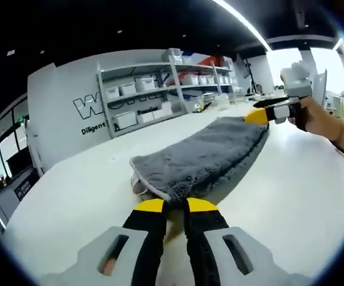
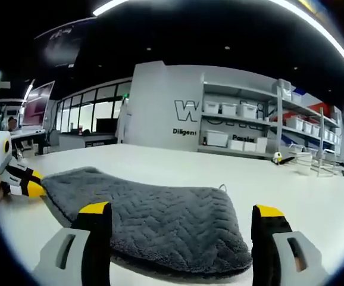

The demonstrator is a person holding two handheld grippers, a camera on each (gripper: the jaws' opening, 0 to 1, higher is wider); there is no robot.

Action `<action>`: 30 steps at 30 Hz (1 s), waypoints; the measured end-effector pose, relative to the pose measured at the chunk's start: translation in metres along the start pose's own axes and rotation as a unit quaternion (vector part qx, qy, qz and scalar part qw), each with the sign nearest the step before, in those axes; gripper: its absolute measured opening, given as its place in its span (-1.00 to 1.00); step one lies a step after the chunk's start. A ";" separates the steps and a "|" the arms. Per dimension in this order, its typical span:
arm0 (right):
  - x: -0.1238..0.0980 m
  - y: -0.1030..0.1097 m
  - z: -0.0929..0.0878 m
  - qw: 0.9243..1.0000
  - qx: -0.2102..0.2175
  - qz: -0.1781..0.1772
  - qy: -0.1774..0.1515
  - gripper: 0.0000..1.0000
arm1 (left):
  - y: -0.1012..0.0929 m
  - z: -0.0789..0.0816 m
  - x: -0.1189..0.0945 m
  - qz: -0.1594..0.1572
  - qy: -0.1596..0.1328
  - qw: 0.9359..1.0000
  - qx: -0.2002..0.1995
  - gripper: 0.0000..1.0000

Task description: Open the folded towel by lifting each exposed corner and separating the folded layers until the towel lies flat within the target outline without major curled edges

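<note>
We work over a smooth white table (image 1: 291, 179) in a hall with bin-stacked shelving (image 2: 261, 128). The grey towel (image 2: 160, 220), plush with a chevron weave, lies folded at its middle. Our left gripper (image 1: 176, 205) pinches the towel's near edge at six o'clock; our right gripper (image 2: 181, 211) straddles the other end, jaws wide.

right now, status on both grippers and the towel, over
Left hand-held gripper shut on near edge of grey towel. Right hand-held gripper open, straddling the opposite end. Towel folded on white table. Nothing in the way.
</note>
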State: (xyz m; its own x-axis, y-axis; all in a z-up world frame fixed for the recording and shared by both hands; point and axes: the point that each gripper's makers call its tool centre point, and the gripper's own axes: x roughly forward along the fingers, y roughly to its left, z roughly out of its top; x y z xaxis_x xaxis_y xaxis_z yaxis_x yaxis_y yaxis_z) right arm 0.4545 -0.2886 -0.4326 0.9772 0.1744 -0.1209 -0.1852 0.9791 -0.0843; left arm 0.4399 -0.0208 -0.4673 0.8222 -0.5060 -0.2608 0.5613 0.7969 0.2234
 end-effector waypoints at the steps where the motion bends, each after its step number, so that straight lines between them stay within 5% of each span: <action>1: 0.000 0.000 0.000 1.000 0.000 0.000 0.000 0.99 | 0.002 0.000 -0.001 0.004 0.000 1.000 0.000 -0.79; 7: 0.000 -0.001 -0.001 1.000 0.002 -0.001 0.002 0.99 | 0.002 -0.003 -0.010 0.025 0.005 1.000 0.011 -0.79; 18: 0.011 -0.004 0.000 1.000 0.003 0.002 0.007 0.99 | 0.024 -0.011 -0.022 0.049 0.000 0.997 -0.067 -0.78; 21: 0.012 -0.004 0.001 1.000 0.003 0.002 0.007 0.99 | 0.034 -0.013 -0.028 0.086 0.013 0.996 -0.033 -0.78; 30: 0.017 -0.007 0.003 1.000 0.003 0.003 0.009 0.98 | 0.044 -0.020 -0.038 0.122 0.024 0.991 -0.047 -0.77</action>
State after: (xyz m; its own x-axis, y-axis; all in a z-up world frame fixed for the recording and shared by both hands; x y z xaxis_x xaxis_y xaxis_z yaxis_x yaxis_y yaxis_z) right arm 0.4729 -0.2926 -0.4314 0.9742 0.1777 -0.1390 -0.1896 0.9788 -0.0772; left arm 0.4320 0.0401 -0.4660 0.9258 -0.2800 -0.2539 0.3329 0.9222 0.1970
